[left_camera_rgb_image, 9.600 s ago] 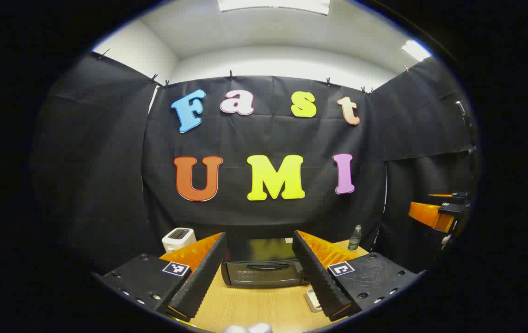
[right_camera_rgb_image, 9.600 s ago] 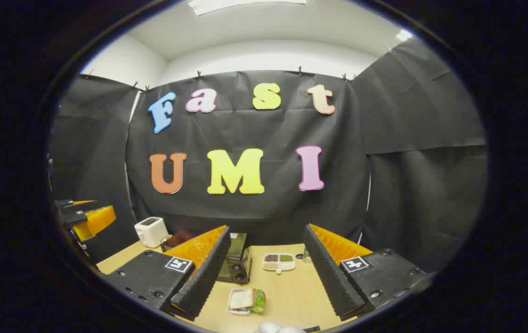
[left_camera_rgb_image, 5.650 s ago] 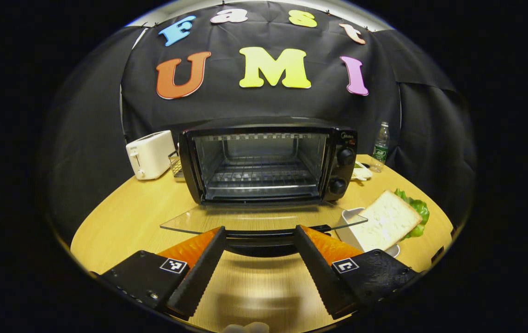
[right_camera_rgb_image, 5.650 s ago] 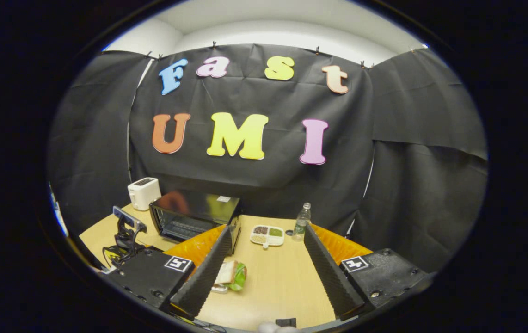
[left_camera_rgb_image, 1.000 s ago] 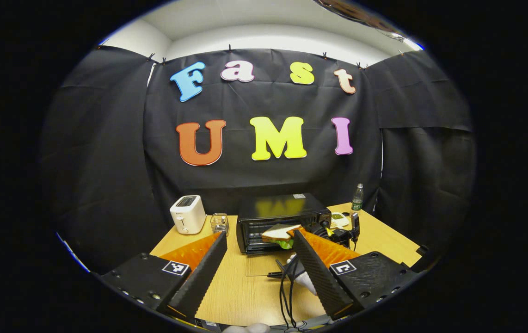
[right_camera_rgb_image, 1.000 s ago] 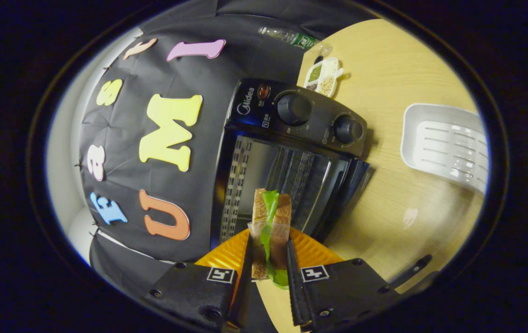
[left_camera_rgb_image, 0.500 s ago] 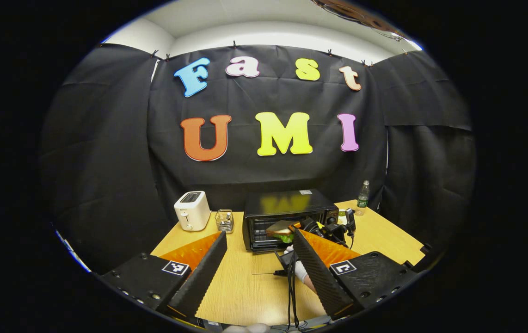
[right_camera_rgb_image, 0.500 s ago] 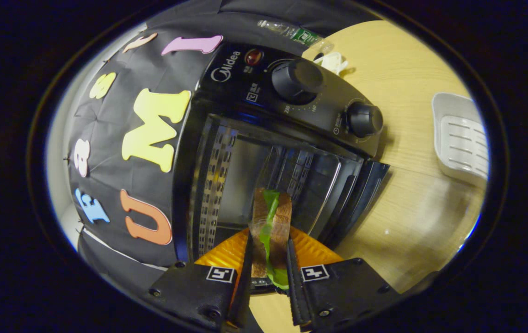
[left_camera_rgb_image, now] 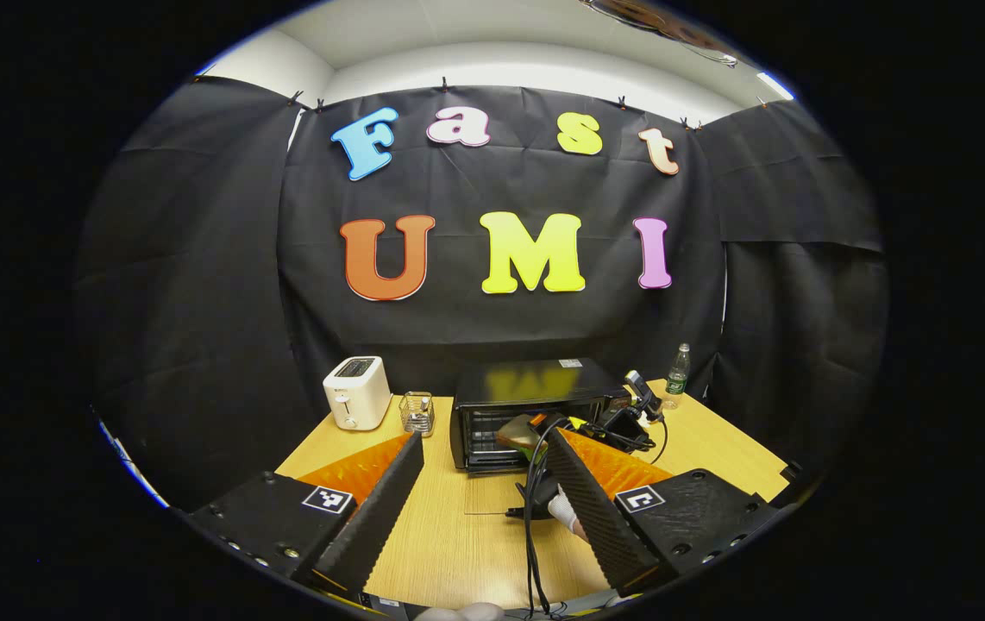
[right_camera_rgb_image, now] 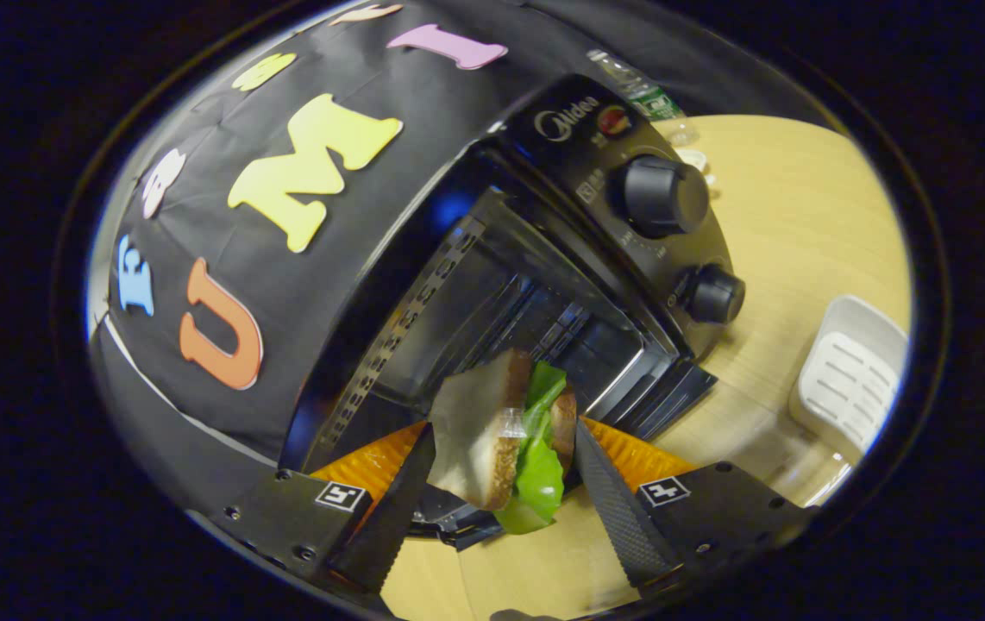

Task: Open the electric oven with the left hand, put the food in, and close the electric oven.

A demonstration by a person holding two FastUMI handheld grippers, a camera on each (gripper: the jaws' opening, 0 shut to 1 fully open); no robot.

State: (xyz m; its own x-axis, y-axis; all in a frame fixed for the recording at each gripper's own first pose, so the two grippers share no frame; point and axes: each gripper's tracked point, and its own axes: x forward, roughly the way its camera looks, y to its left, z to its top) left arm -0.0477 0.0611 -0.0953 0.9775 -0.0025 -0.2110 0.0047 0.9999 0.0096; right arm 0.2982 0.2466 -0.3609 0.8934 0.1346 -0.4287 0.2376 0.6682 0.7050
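The black electric oven [left_camera_rgb_image: 536, 392] stands at the back of the wooden table [left_camera_rgb_image: 449, 552], its glass door [left_camera_rgb_image: 492, 493] folded down flat. A sandwich [left_camera_rgb_image: 517, 429] of bread and green lettuce sits at the oven's mouth. In the right gripper view the sandwich [right_camera_rgb_image: 475, 440] tilts between the spread fingers of my right gripper [right_camera_rgb_image: 503, 427], which is open, just before the oven's cavity [right_camera_rgb_image: 492, 293]. My left gripper [left_camera_rgb_image: 484, 440] hangs open well back from the oven, nothing between its fingers.
A white toaster [left_camera_rgb_image: 357, 392] and a small wire holder [left_camera_rgb_image: 416, 414] stand left of the oven, a water bottle [left_camera_rgb_image: 676, 371] at its right. An empty white tray [right_camera_rgb_image: 850, 379] lies on the table beside the oven. Cables [left_camera_rgb_image: 531, 517] and a gloved hand [left_camera_rgb_image: 560, 511] lie before the door.
The right gripper's fingers have spread apart and the view has rolled. The sandwich, pinched upright half a second ago, now leans loose between them. The left gripper has barely moved.
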